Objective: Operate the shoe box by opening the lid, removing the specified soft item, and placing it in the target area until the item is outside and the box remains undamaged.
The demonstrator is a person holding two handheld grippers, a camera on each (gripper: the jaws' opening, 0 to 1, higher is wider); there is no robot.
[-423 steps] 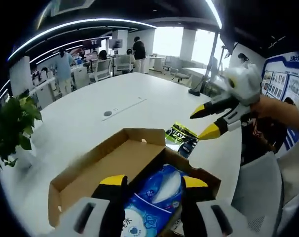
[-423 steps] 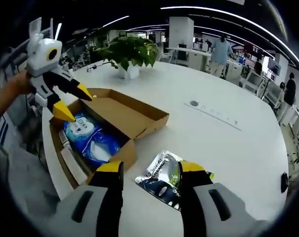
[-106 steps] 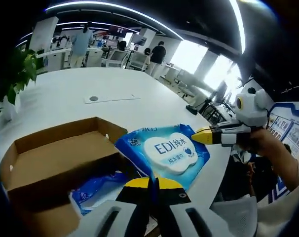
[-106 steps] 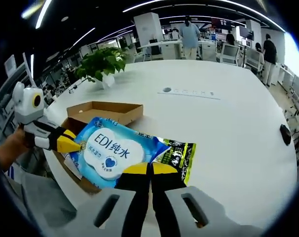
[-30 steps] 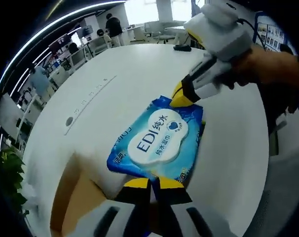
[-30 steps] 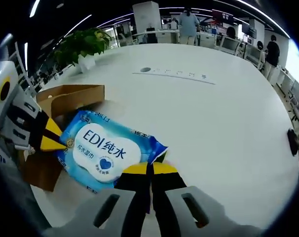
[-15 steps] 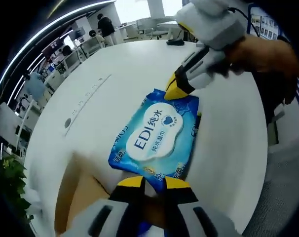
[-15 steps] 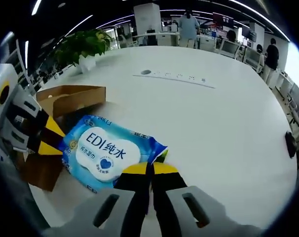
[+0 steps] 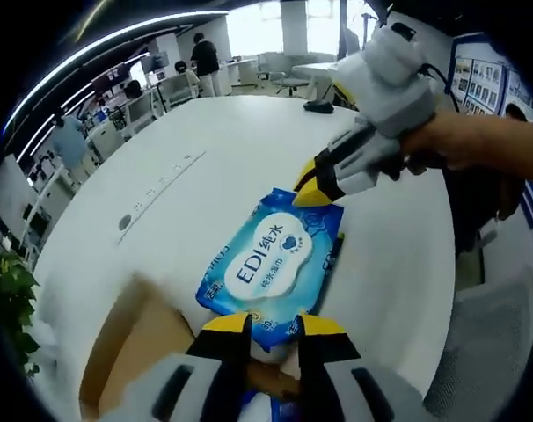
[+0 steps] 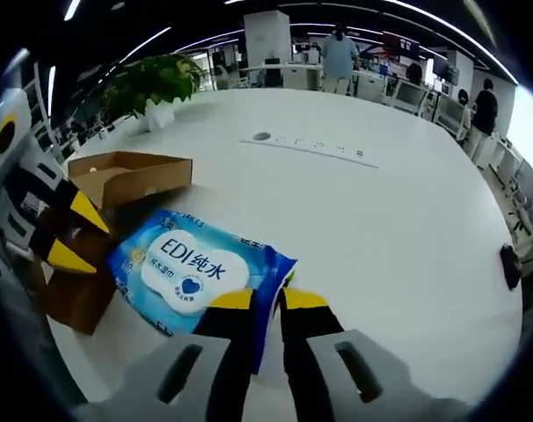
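The blue EDI wipes pack [image 9: 271, 262] [image 10: 189, 268] lies flat on the white table [image 9: 222, 167] [image 10: 381, 229], outside the brown shoe box [image 9: 126, 352] [image 10: 117, 176], whose lid stands open. My left gripper [image 9: 273, 323] is open, its tips at the pack's near edge; it also comes in from the left in the right gripper view [image 10: 71, 234]. My right gripper [image 10: 266, 301] has its jaws slightly apart, with the pack's corner between them; in the left gripper view it [image 9: 312, 185] hovers at the pack's far corner. A dark green-edged packet [image 9: 338, 244] peeks from under the pack.
A potted plant [image 10: 152, 81] [image 9: 7, 294] stands at the table's far side. A socket strip [image 10: 315, 143] [image 9: 165, 180] runs along the table's middle. A small black object [image 10: 510, 262] lies near the table's edge. People and desks fill the background.
Both grippers carried the pack from over the box and laid it on the table. In the last half second both sets of jaws parted and let go of the pack.
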